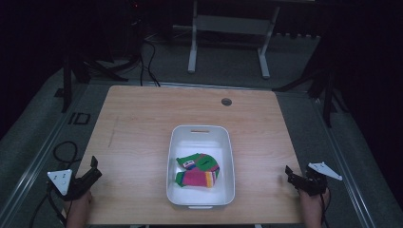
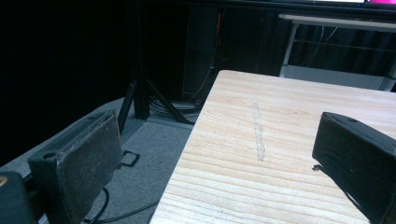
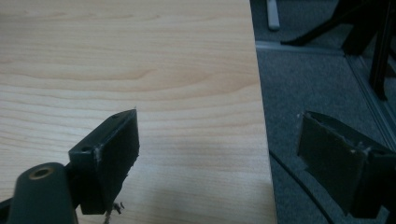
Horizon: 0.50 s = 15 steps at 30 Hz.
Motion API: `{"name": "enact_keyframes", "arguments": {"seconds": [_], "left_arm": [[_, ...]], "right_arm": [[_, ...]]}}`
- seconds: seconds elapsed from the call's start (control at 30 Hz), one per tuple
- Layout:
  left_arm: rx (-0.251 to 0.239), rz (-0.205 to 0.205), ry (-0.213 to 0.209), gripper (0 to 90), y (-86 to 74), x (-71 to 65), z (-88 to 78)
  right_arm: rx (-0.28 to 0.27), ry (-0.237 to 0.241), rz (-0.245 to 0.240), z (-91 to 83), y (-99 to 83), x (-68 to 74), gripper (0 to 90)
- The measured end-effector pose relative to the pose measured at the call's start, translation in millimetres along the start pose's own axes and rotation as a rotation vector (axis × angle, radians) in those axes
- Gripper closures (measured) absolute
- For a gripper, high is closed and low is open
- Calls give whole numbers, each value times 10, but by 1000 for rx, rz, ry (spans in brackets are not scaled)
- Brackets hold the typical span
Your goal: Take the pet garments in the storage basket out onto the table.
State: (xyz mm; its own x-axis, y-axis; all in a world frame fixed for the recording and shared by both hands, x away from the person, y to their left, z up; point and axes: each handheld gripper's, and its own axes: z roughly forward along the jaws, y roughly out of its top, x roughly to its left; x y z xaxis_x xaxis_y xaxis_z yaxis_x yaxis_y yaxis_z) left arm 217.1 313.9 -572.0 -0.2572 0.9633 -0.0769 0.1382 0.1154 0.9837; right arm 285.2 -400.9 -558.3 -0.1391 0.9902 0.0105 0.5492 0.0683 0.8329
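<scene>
A white rectangular bin stands on the wooden table, near its front middle. Inside lies a bunched, brightly coloured sock in green, pink, yellow and purple. My left gripper rests at the table's front left corner, jaws wide apart with nothing between them; in the left gripper view it straddles the table's left edge. My right gripper sits at the front right edge, open and empty, and in the right gripper view one jaw is over the wood, the other over the floor.
A round cable hole sits near the table's far edge. A pale streak marks the wood at the left. Grey carpet, cables and black stand legs surround the table; a white desk frame stands beyond it.
</scene>
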Motion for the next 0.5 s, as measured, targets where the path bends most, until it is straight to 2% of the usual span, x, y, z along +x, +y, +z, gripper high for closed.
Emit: {"name": "enact_keyframes", "arguments": {"seconds": [0.13,0.2,0.43,0.5], "left_arm": [[-1,1,-10,19,0,1,-1],[0,4,-9,19,0,-1,0],[2,3,-4,19,1,-3,2],[1,4,-5,18,1,-3,2]], "right_arm": [[22,-1,15,20,10,-14,130],[32,17,8,32,14,-16,129],[42,7,-30,39,17,24,137],[44,26,-42,38,15,31,136]]}}
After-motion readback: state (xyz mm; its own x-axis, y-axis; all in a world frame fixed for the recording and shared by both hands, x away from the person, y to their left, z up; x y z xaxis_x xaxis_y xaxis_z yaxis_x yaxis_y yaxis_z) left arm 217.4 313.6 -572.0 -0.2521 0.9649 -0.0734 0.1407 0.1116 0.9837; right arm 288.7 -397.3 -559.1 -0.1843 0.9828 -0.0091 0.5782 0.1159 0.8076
